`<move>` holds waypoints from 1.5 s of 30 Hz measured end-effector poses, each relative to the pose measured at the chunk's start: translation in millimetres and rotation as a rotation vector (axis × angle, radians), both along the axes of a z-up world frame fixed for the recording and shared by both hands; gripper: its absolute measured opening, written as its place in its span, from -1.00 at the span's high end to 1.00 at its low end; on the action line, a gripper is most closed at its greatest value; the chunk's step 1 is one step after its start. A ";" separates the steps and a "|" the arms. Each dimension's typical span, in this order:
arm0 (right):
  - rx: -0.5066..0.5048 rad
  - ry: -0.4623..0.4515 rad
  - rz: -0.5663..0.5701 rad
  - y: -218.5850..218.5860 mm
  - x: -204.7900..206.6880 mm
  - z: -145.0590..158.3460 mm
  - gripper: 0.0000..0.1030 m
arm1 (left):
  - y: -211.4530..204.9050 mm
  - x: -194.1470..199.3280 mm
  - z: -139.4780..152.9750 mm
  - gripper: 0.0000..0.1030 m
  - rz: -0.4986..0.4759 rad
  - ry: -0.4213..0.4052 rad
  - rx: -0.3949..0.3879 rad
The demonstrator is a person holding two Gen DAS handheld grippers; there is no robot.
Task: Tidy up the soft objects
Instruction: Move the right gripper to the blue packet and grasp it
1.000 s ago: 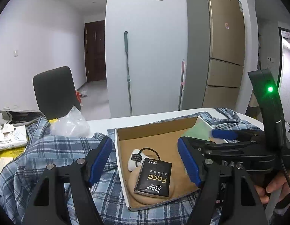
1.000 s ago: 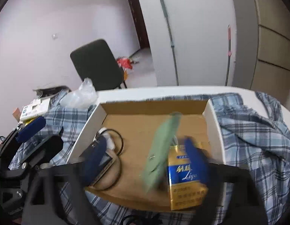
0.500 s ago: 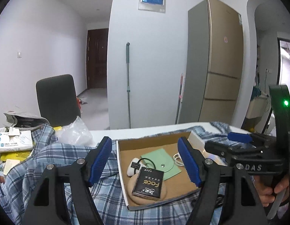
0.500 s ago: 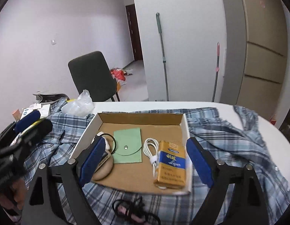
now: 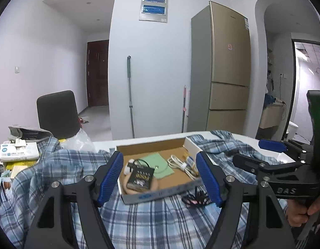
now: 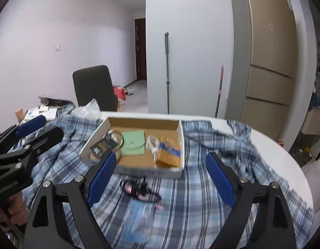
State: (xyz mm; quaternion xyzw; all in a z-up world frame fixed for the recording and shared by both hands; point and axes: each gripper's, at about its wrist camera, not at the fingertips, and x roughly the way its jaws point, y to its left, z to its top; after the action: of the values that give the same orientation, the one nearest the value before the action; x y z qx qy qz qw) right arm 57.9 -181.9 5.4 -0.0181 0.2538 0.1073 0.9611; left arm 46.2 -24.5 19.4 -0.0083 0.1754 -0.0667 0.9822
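Observation:
A shallow cardboard box lies on a blue plaid shirt spread over a white table. In the box are a green pouch, a white cable, a yellow and blue pack, a black packet on a tan pad. A black and pink hair tie lies on the shirt before the box. My left gripper and right gripper are both open and empty, held back from the box.
A clear plastic bag, tissue packs and papers lie at the table's left. A dark chair stands behind. A mop, a fridge and a wall are beyond. The table edge curves at the right.
The right gripper has let go of the green pouch into the box and opened. Both grippers have drawn back and up from the box, so more of the shirt shows.

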 end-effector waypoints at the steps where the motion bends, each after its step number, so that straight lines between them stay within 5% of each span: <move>1: -0.006 0.005 0.001 -0.3 -3.4 -4.8 -0.71 | -1.4 -1.3 -4.5 -0.45 -0.004 0.004 0.011; 8: -0.027 0.055 -0.001 -3.9 -8.6 -37.7 -0.71 | 1.0 10.7 -30.8 -0.48 -0.030 0.080 0.011; 10: -0.018 0.077 -0.003 -5.7 -5.7 -43.2 -0.71 | 1.6 12.6 -32.8 -0.76 -0.038 0.090 0.002; 15: -0.026 0.116 0.010 -3.5 -1.3 -48.8 -0.71 | 1.9 15.2 -36.3 -0.81 -0.035 0.106 -0.001; 17: -0.036 0.117 0.019 -0.6 -2.0 -49.3 -0.71 | 4.1 16.8 -37.3 -1.00 -0.029 0.116 -0.010; 22: -0.057 0.142 0.036 4.2 -2.3 -49.1 -0.71 | 7.2 14.4 -35.4 -1.00 -0.020 0.096 -0.023; 27: -0.097 0.284 0.034 14.5 3.4 -61.1 -0.69 | 8.9 12.1 -33.9 -1.00 -0.020 0.084 -0.031; 36: -0.102 0.398 0.082 33.7 8.7 -82.7 -0.45 | 17.5 14.7 -34.1 -1.00 0.003 0.103 -0.069; 41: -0.116 0.437 0.091 38.1 12.0 -92.6 0.02 | 18.3 15.9 -35.1 -1.00 0.004 0.108 -0.072; 45: -0.099 0.450 0.100 35.4 13.9 -94.7 0.14 | 17.0 16.1 -35.6 -1.00 0.000 0.113 -0.064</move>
State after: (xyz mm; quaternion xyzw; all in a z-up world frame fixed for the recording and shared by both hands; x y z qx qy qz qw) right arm 71.8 -146.5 -89.2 -0.0534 0.4652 0.1436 0.8718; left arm 62.4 -7.5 -16.2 -0.0435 0.2282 -0.0715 0.9700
